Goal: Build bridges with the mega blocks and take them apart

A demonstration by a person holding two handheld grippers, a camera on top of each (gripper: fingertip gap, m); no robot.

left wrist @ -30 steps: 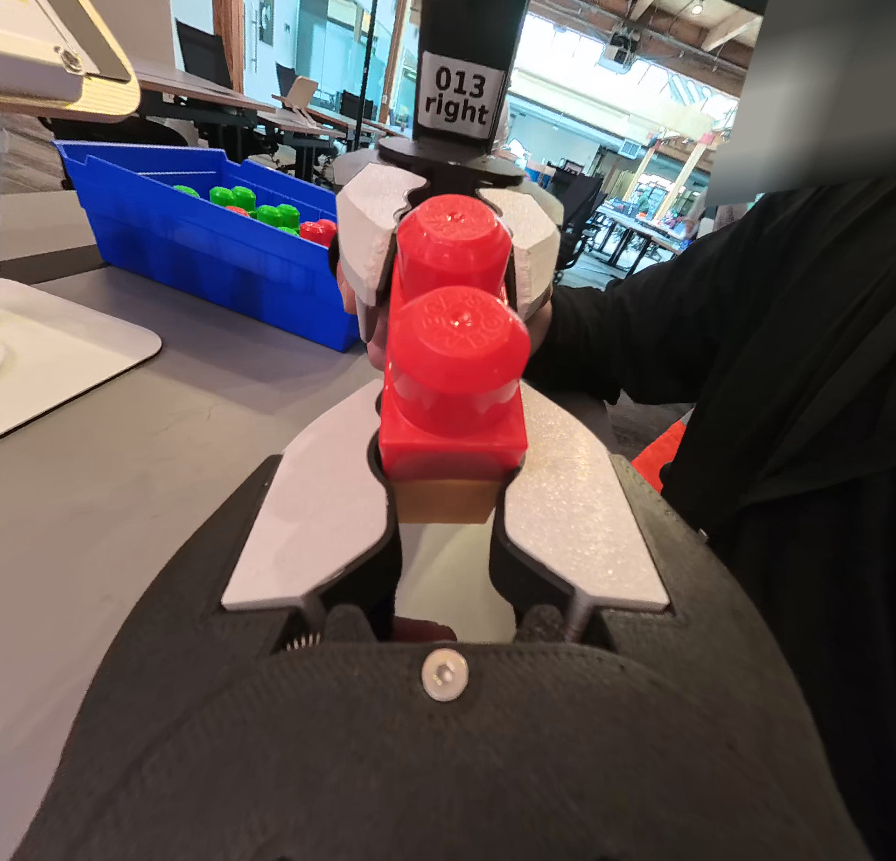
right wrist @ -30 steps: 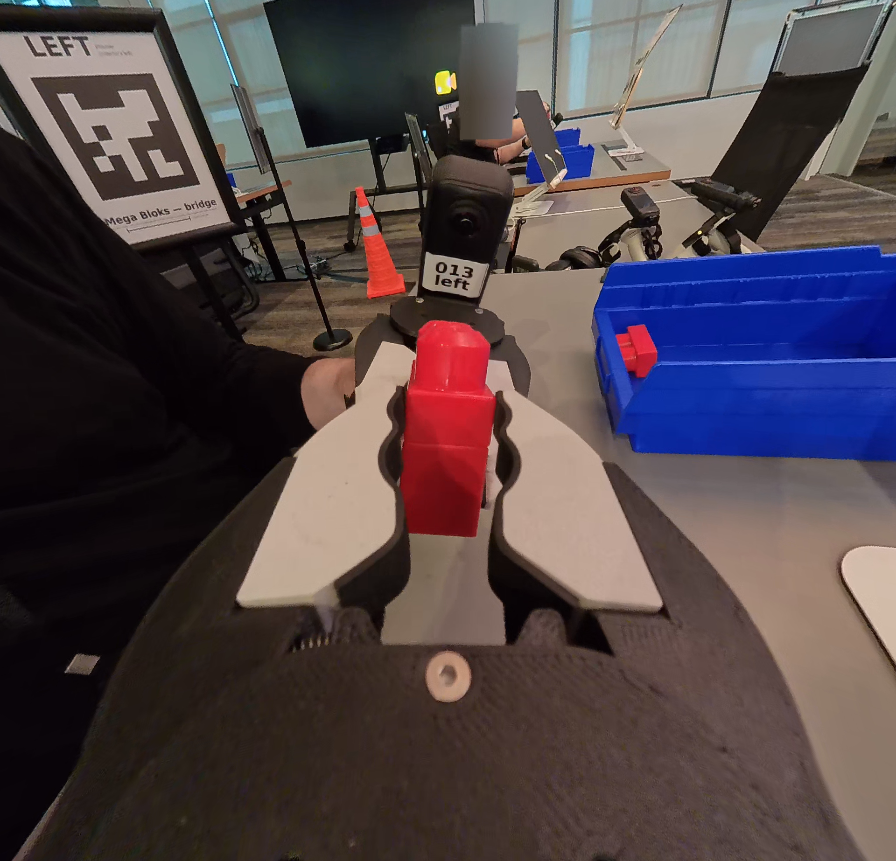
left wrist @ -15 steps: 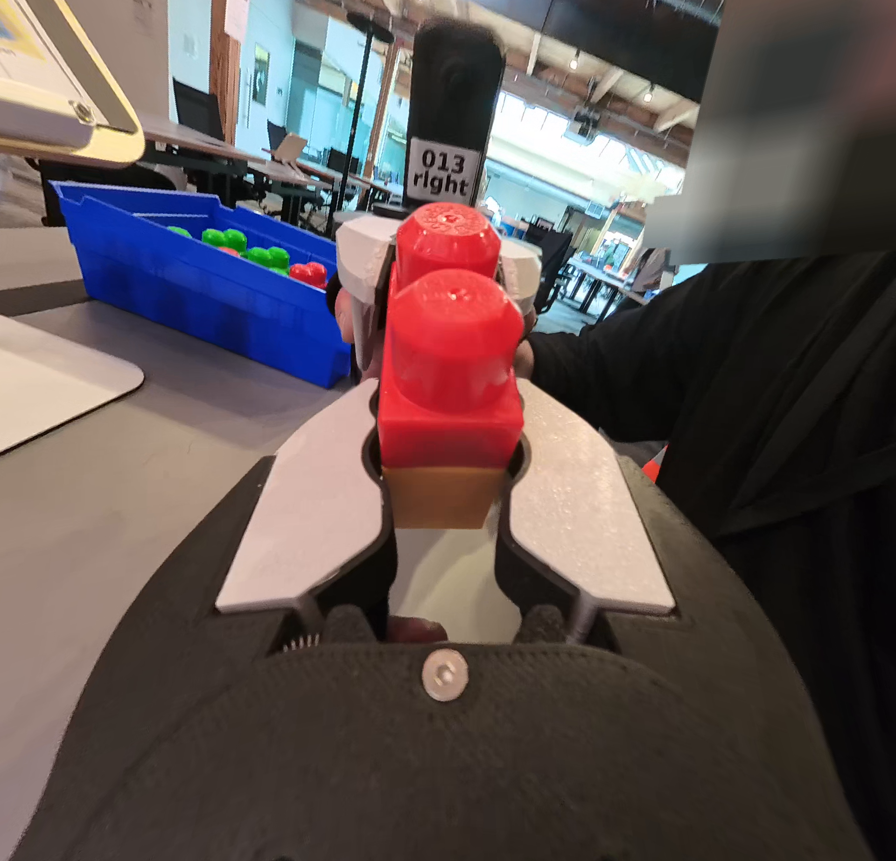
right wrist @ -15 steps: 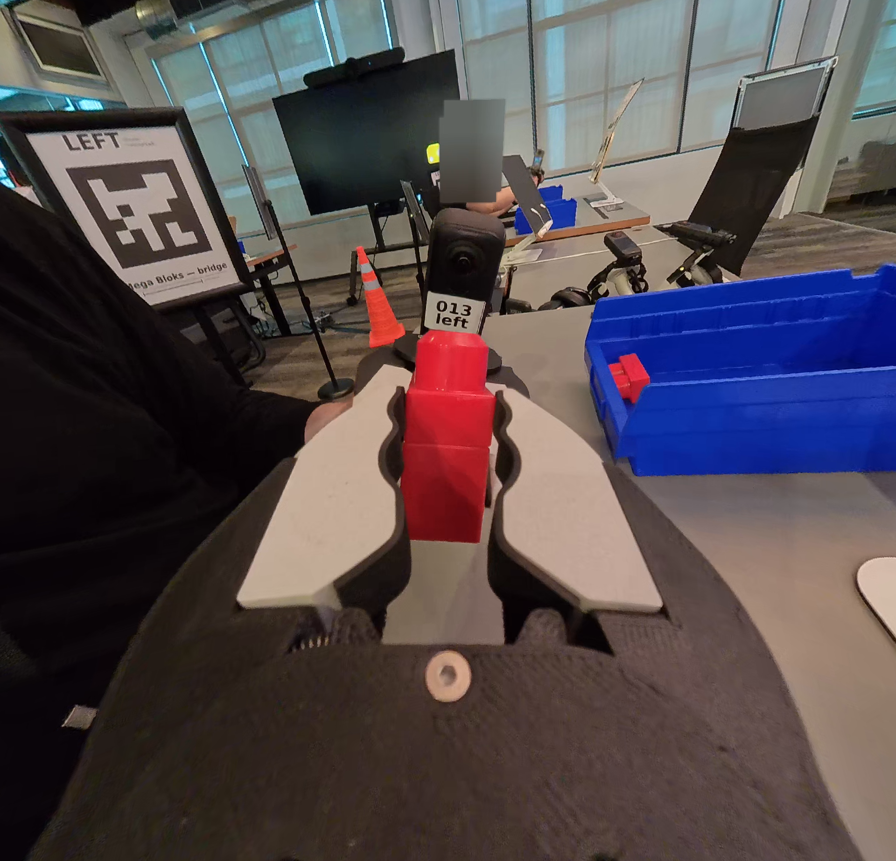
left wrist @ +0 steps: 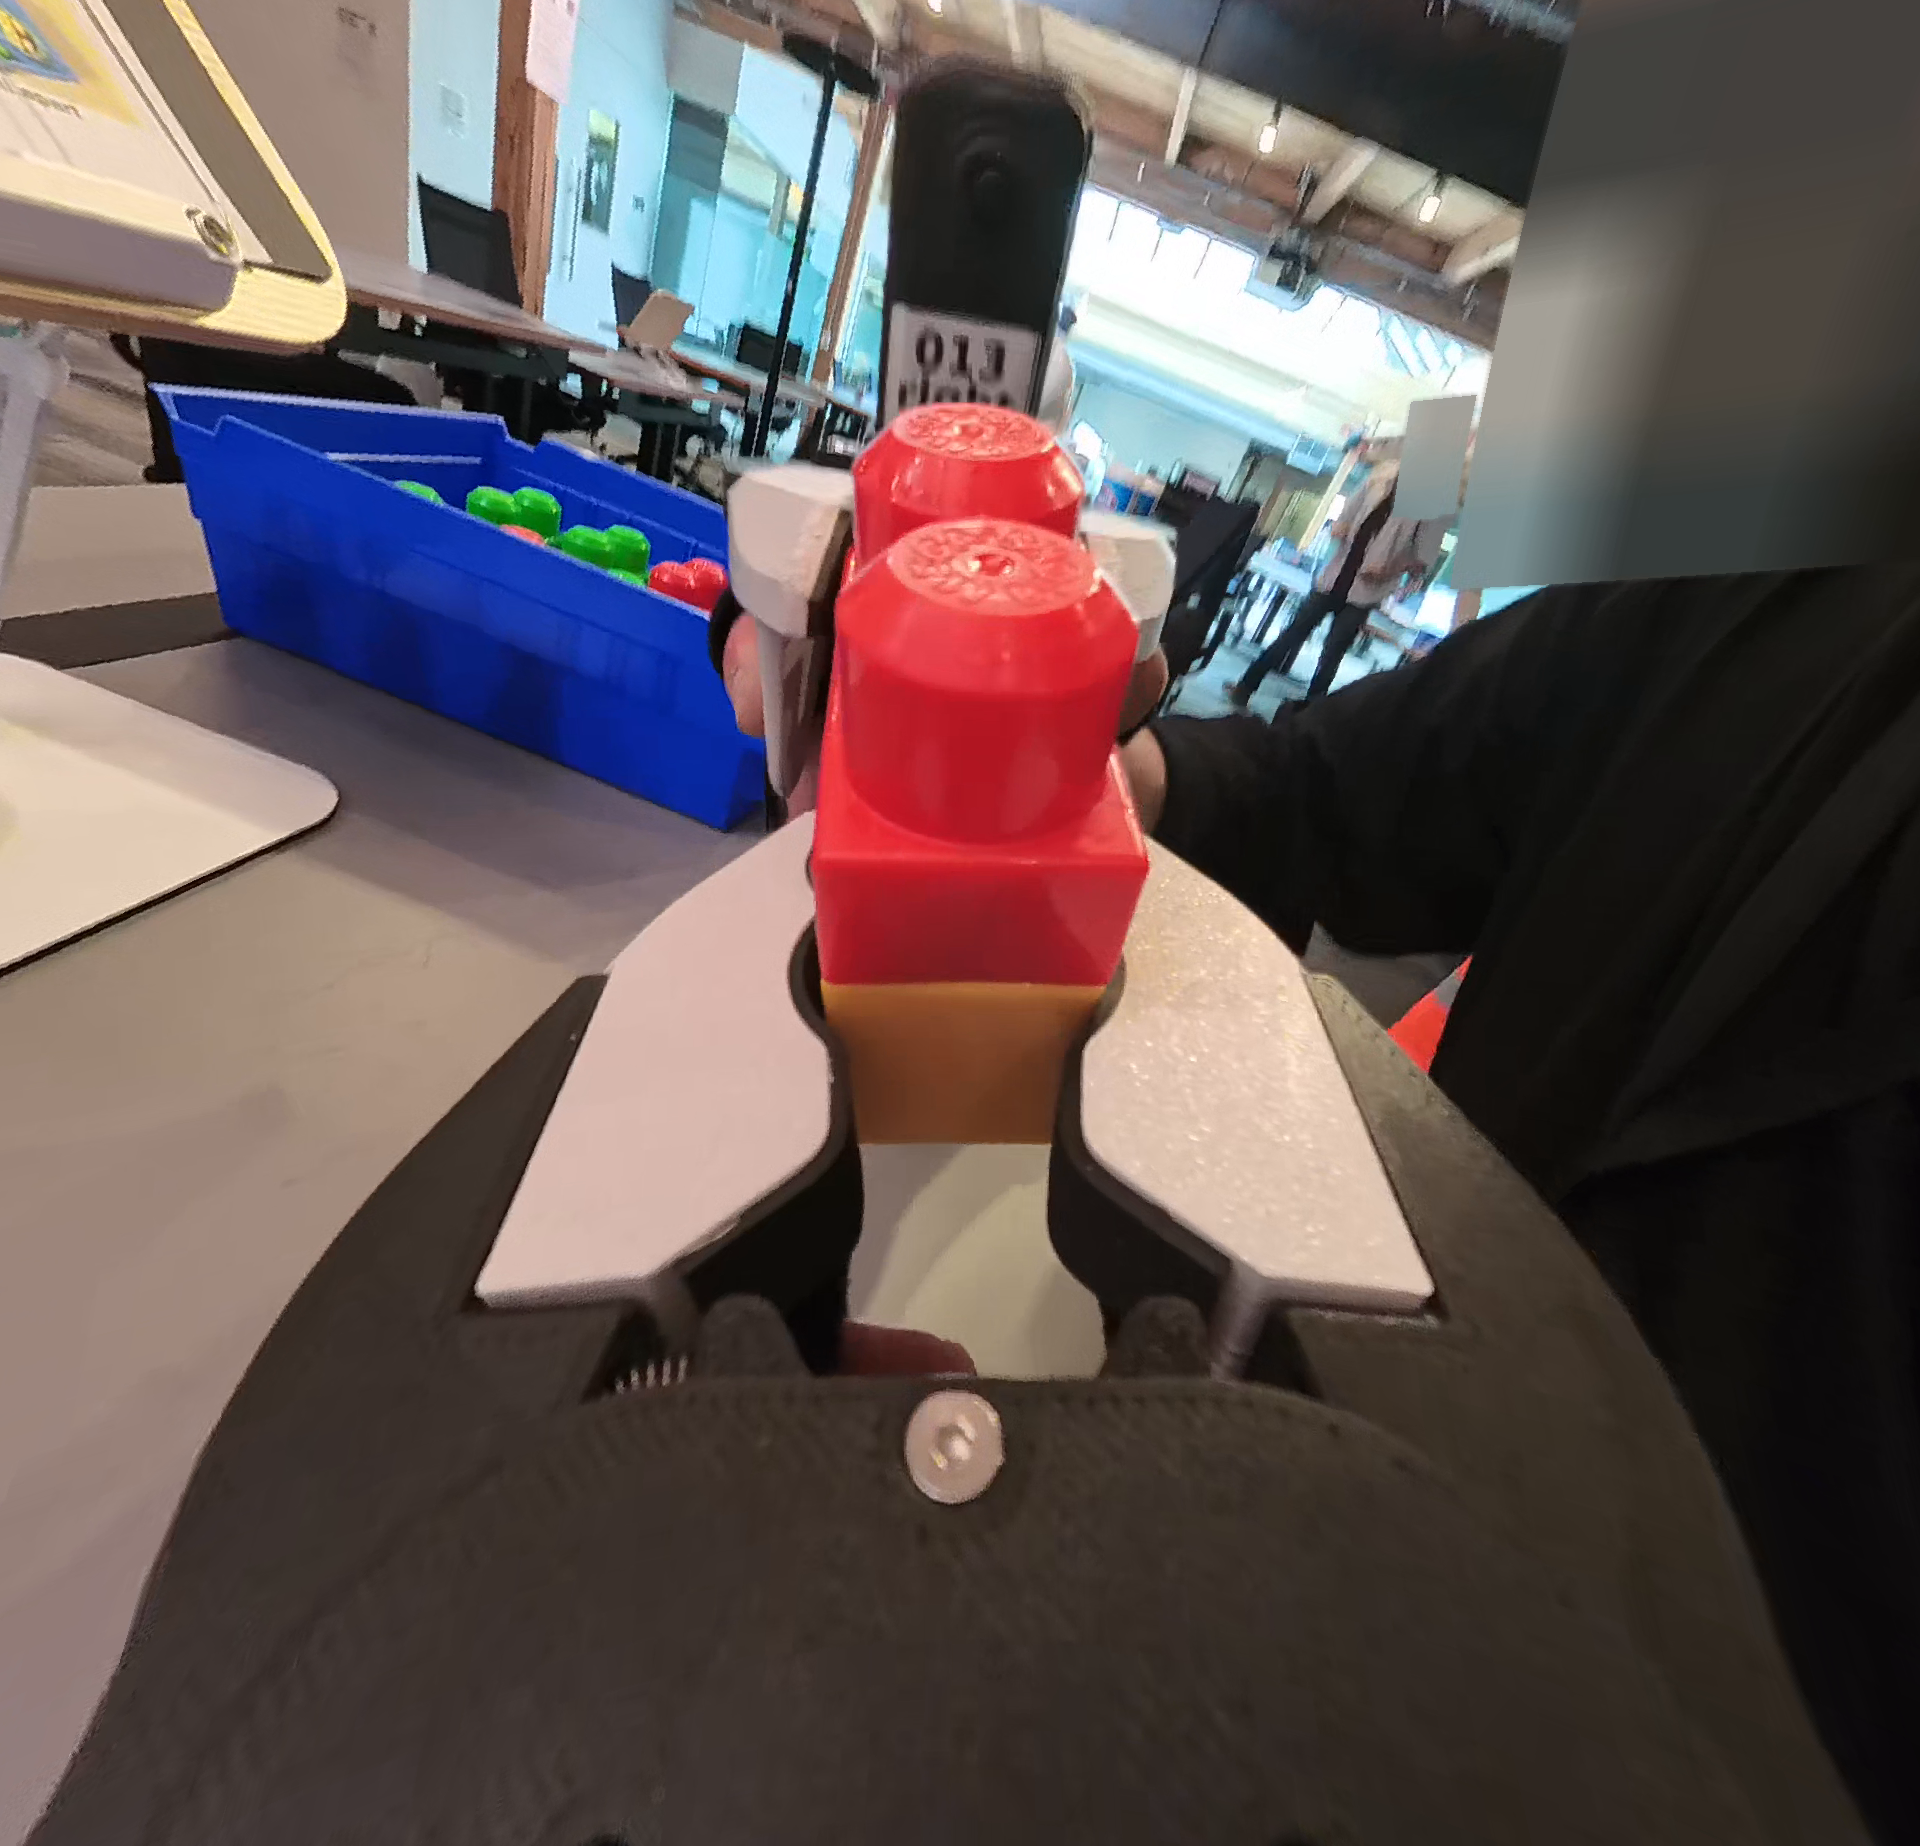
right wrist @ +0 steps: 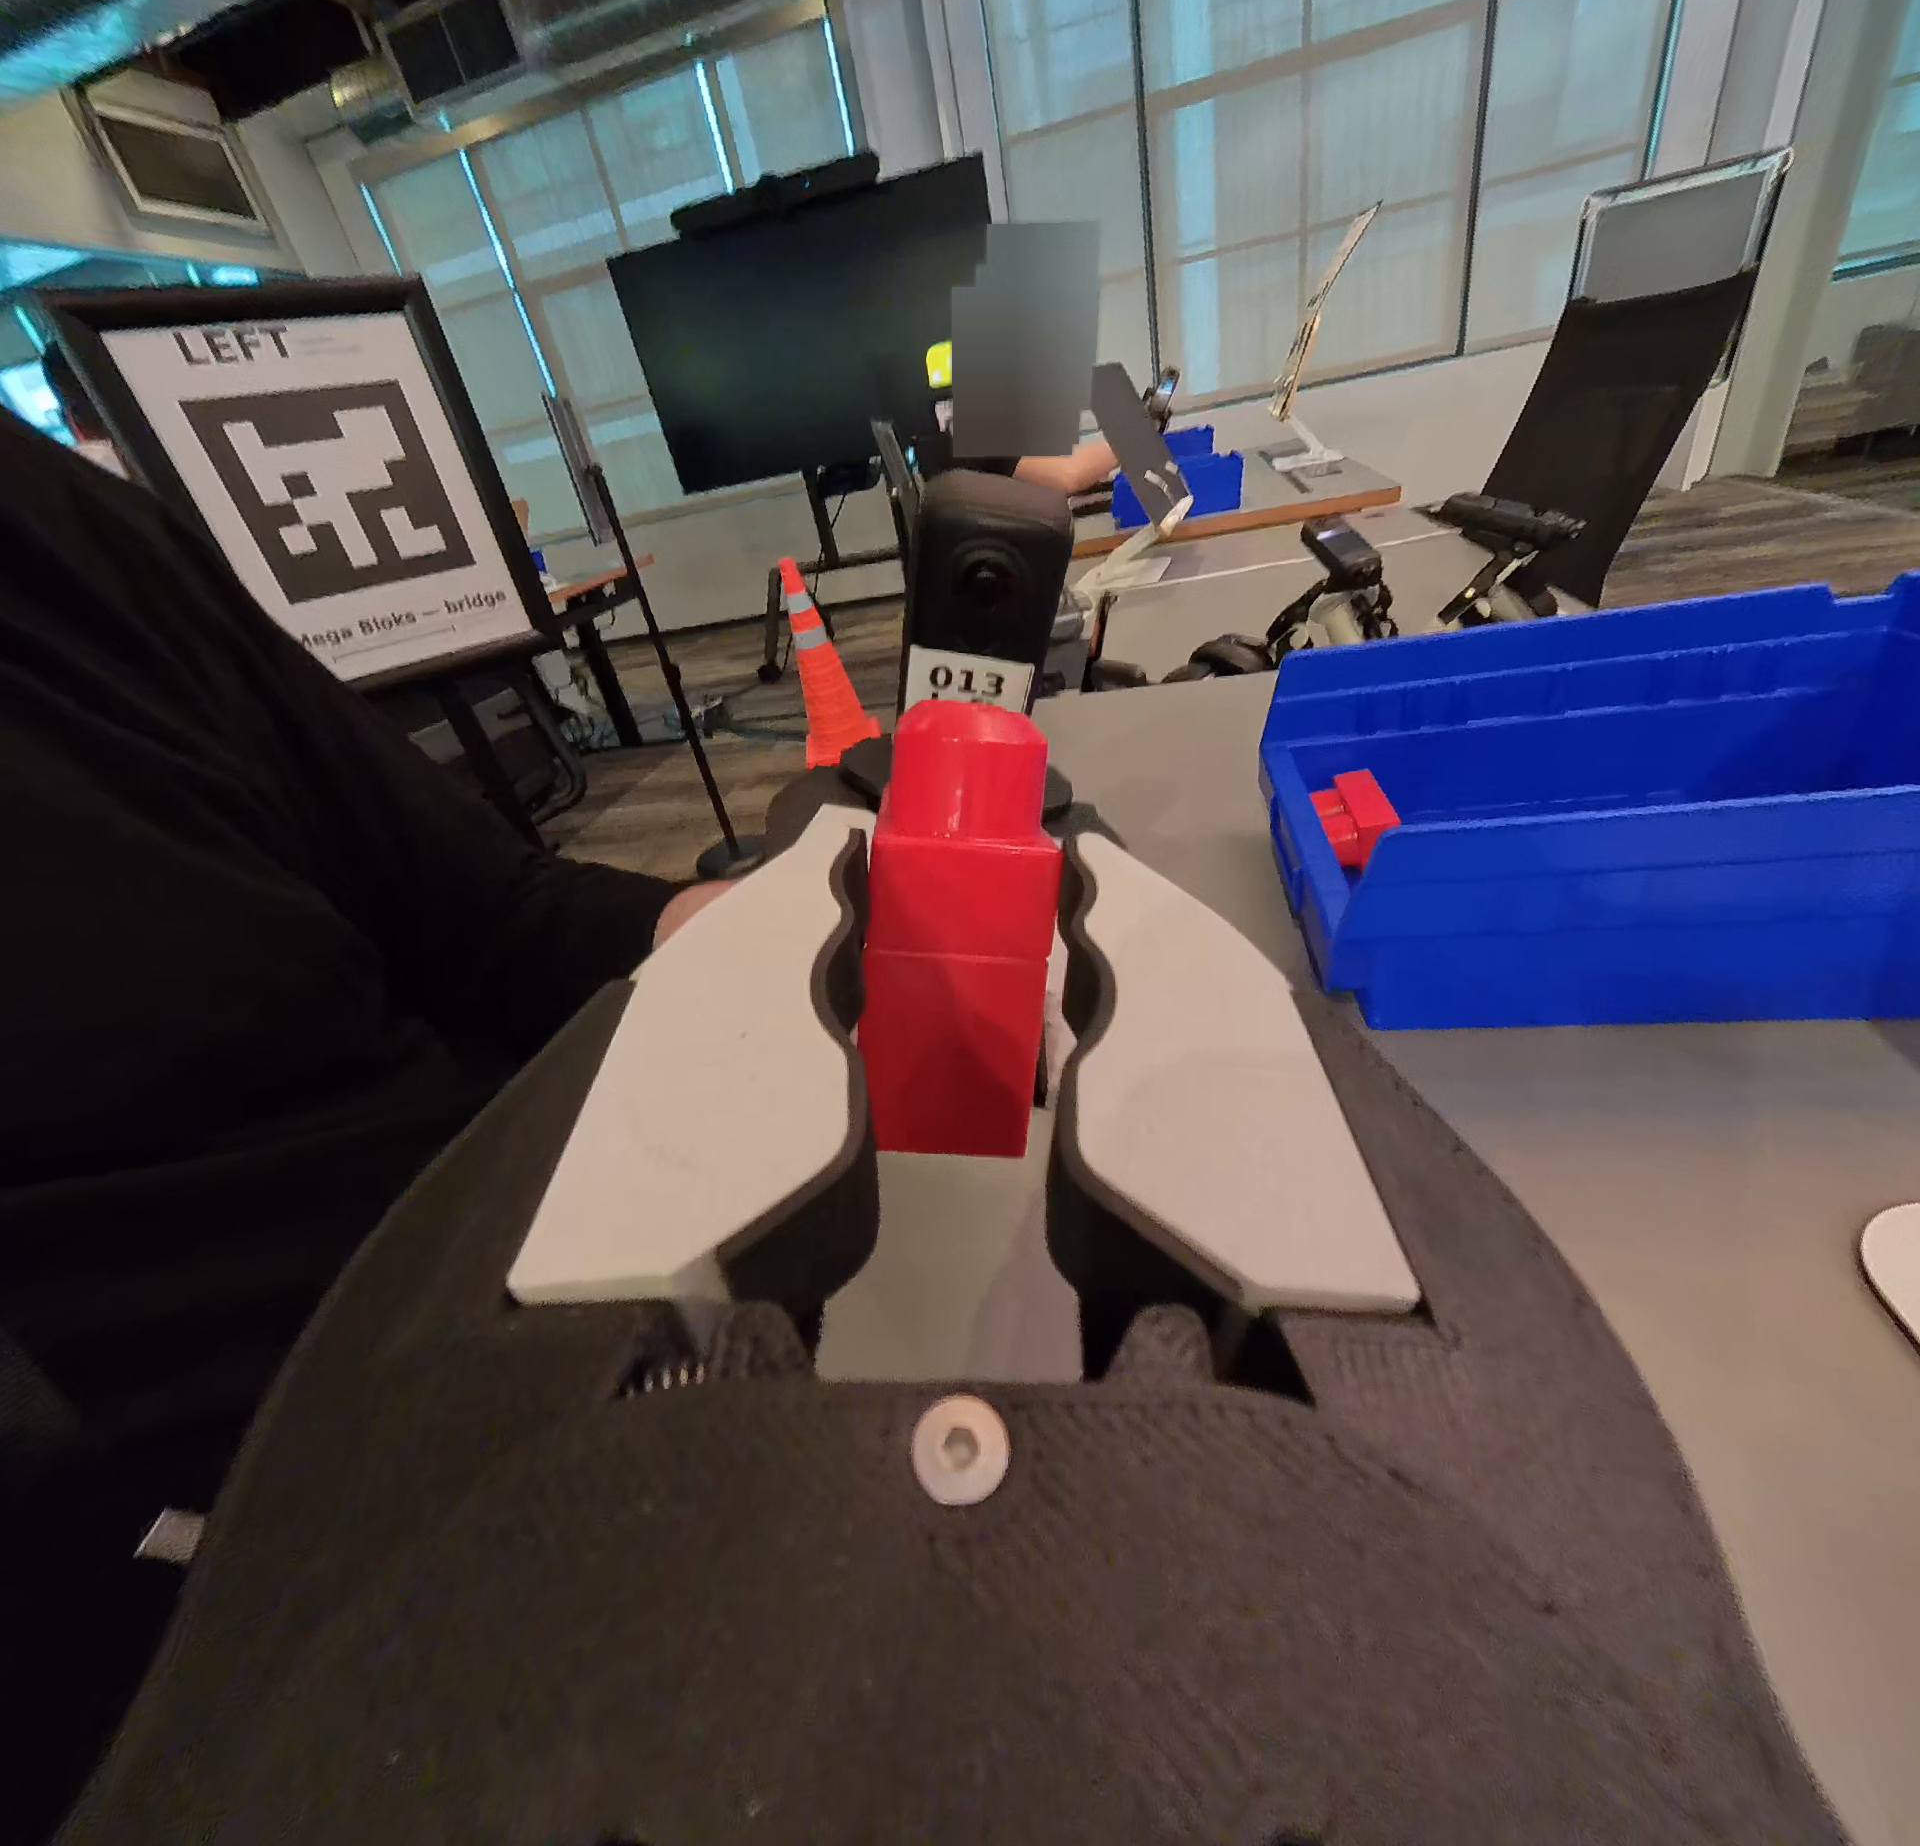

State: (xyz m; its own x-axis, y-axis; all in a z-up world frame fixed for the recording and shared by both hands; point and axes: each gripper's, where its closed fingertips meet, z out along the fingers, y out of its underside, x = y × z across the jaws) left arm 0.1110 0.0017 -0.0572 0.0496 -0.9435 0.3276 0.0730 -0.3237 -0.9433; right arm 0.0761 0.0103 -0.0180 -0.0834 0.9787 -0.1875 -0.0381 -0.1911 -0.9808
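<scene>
Evidently both tongs clamp the red block stack [left wrist: 977, 861] from opposite ends.

1. Tall gridded windows [right wrist: 1351, 186] line the far wall, letting in daylight.
2. A large dark screen [right wrist: 800, 321] stands on a stand before them.
3. An orange traffic cone [right wrist: 821, 674] sits on the wood-patterned floor [right wrist: 644, 788].
4. Exposed ceiling beams [left wrist: 1195, 113] carry small lights.
</scene>
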